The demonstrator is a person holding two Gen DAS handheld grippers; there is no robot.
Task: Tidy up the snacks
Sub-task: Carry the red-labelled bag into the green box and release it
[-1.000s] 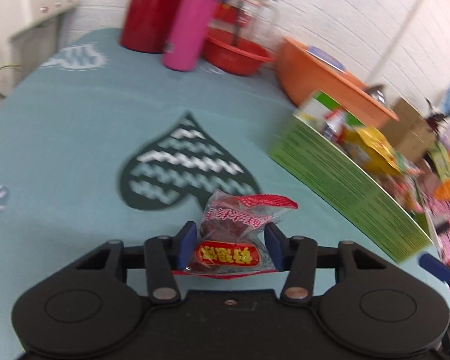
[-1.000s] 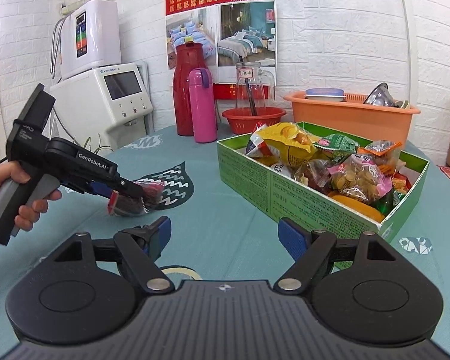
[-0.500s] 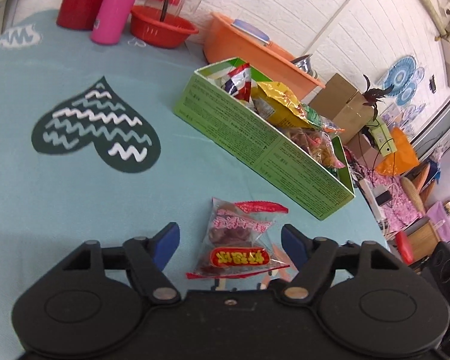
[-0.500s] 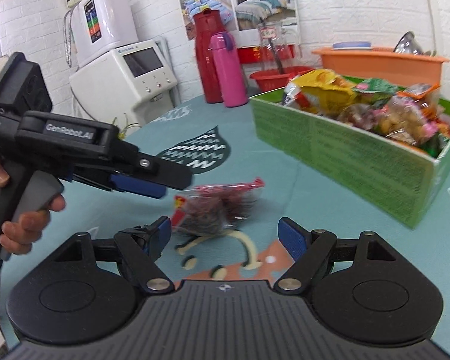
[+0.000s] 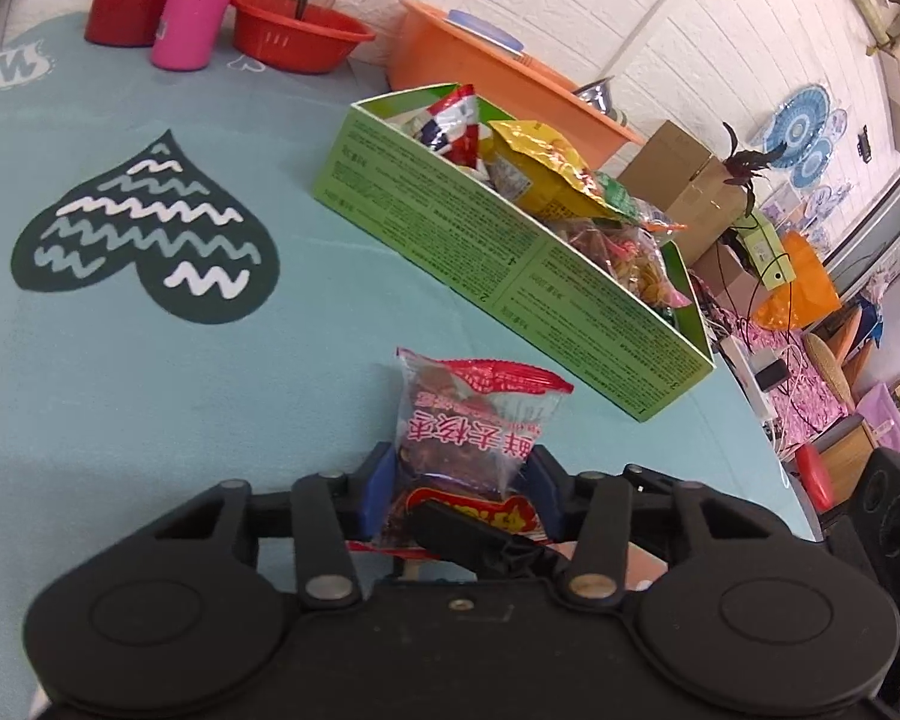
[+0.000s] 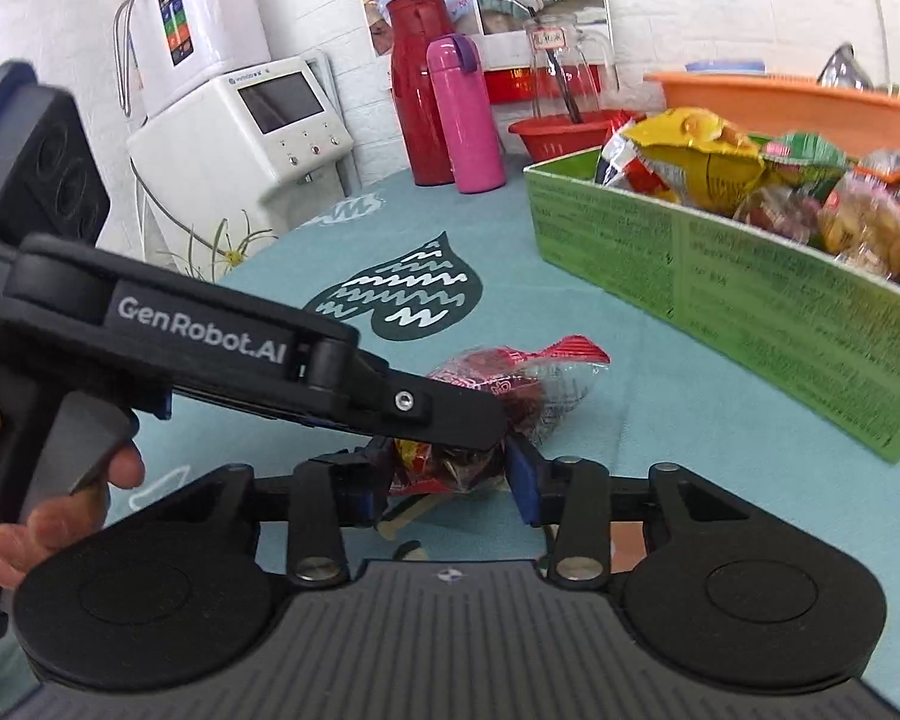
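Both my grippers close on one snack packet (image 5: 468, 432). Left gripper (image 5: 457, 489): blue pads pinch its lower end. Right gripper (image 6: 447, 477): pads press the same packet from its side, my left one crossing over it. Packet sits low over the teal tablecloth (image 5: 120, 360). Beyond, well apart, the green box (image 5: 510, 276) heaped with snacks. Farther: pink bottle (image 6: 465, 114), red basin (image 5: 300, 30).
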